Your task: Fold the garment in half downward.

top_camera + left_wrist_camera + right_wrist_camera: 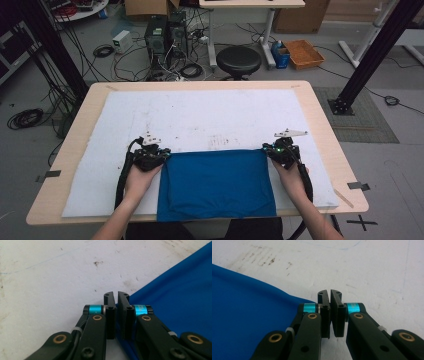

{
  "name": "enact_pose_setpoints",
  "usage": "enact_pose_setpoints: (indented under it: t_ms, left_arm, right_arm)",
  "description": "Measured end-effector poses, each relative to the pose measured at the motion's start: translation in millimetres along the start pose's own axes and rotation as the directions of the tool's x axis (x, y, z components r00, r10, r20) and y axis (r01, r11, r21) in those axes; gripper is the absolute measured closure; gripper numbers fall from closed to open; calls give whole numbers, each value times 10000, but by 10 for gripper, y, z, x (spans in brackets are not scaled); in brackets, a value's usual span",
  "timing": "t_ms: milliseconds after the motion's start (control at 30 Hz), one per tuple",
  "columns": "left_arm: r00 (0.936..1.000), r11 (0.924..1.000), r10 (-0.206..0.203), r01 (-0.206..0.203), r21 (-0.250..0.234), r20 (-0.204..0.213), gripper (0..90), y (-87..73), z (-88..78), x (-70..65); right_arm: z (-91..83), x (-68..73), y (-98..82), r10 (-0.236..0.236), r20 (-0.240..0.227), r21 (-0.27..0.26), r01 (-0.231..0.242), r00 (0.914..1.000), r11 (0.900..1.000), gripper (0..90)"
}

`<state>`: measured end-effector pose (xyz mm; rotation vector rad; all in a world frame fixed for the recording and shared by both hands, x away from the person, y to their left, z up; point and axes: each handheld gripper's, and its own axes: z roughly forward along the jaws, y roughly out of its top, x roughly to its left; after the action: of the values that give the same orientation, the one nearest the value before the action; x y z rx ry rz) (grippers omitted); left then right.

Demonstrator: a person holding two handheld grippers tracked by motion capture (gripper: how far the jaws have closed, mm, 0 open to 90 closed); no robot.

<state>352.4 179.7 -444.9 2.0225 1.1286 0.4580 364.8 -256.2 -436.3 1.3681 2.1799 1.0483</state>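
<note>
Blue cloth lies folded on the white mat at the near edge of your counter, hanging slightly over it. Your left gripper sits at its far left corner, jaws pinched together with blue fabric showing low between them. Your right gripper sits at the far right corner, jaws equally closed; whether they grip cloth, you cannot tell.

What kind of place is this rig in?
Most likely a lab or workshop used for recording: computer towers with loose cables on the floor, black metal frame posts beside the table, plus a stool and cardboard boxes.
</note>
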Motion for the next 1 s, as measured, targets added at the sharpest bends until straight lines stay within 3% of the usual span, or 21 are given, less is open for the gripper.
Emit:
enact_pose_setpoints:
  t_ms: [133,267,433,533,1000]
  left_arm:
    - [10000,9998,-85,84,-181,-20,853,124,74,55]
    - [9990,9991,393,-396,-148,-223,852,262,171,122]
    - [9997,9989,168,-176,-436,-177,851,377,294,215]
    - [9993,9985,229,-243,-492,-285,851,435,349,252]
    - [9971,9978,503,-526,-396,-579,816,488,387,244]
  right_arm:
    - [33,-30,102,-238,138,-131,240,9996,9996,871]
    - [98,-108,215,-260,165,-225,264,9995,9994,871]
    - [231,-218,330,-240,376,-192,247,9990,9995,871]
    - [303,-262,367,-337,487,-147,344,9982,9993,871]
    - [336,-282,419,-483,523,-204,494,9975,9986,846]
